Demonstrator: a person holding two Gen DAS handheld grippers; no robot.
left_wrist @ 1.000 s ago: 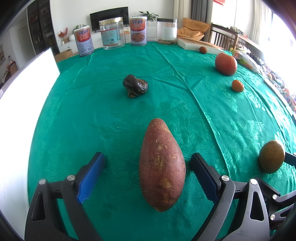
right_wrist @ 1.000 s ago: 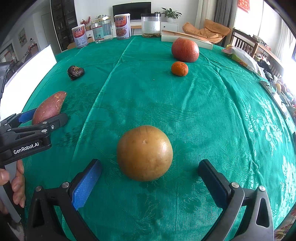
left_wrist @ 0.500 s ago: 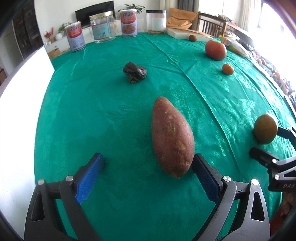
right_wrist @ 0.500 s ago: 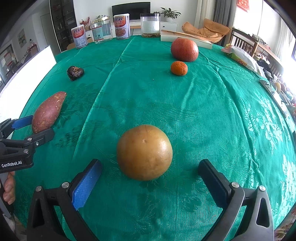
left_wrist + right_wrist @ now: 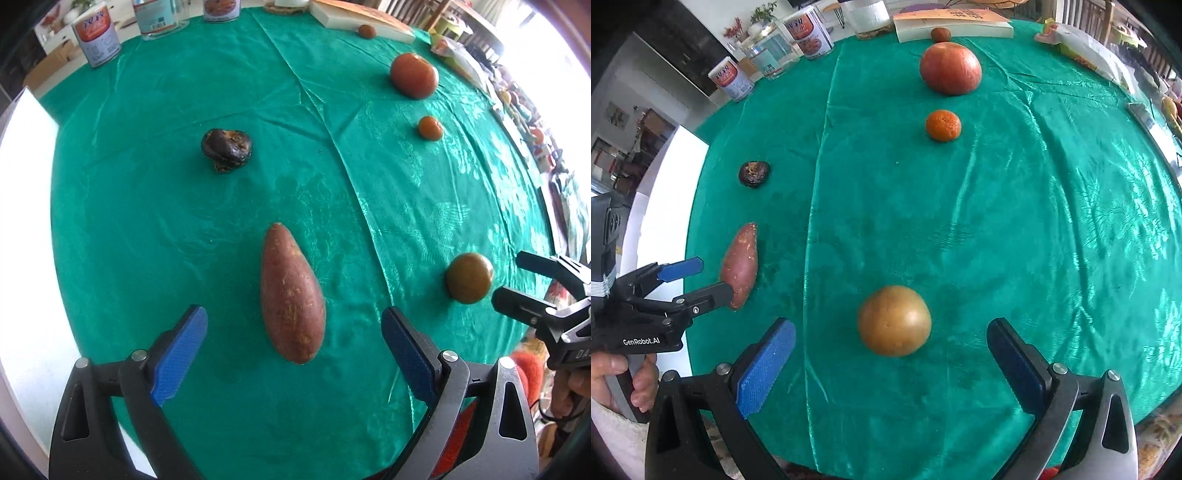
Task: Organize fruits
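Note:
A reddish sweet potato (image 5: 291, 299) lies on the green tablecloth (image 5: 221, 206), just ahead of my open, empty left gripper (image 5: 295, 354). It also shows in the right wrist view (image 5: 740, 264). A round brown-yellow fruit (image 5: 894, 320) lies just ahead of my open, empty right gripper (image 5: 890, 369), also in the left wrist view (image 5: 469, 278). Farther off lie a dark wrinkled fruit (image 5: 226, 148), a small orange (image 5: 943, 125), a big red fruit (image 5: 950, 68) and a small brown fruit (image 5: 940, 34).
Cans (image 5: 731, 79) and jars (image 5: 768, 51) stand along the far edge, with a flat box (image 5: 953, 24) behind the red fruit. A white board (image 5: 22, 221) runs along the table's left side. Clutter (image 5: 517, 107) lines the right edge.
Both grippers have pulled back and risen, so the table looks farther and is seen more from above. The sweet potato and round fruit lie in place, untouched.

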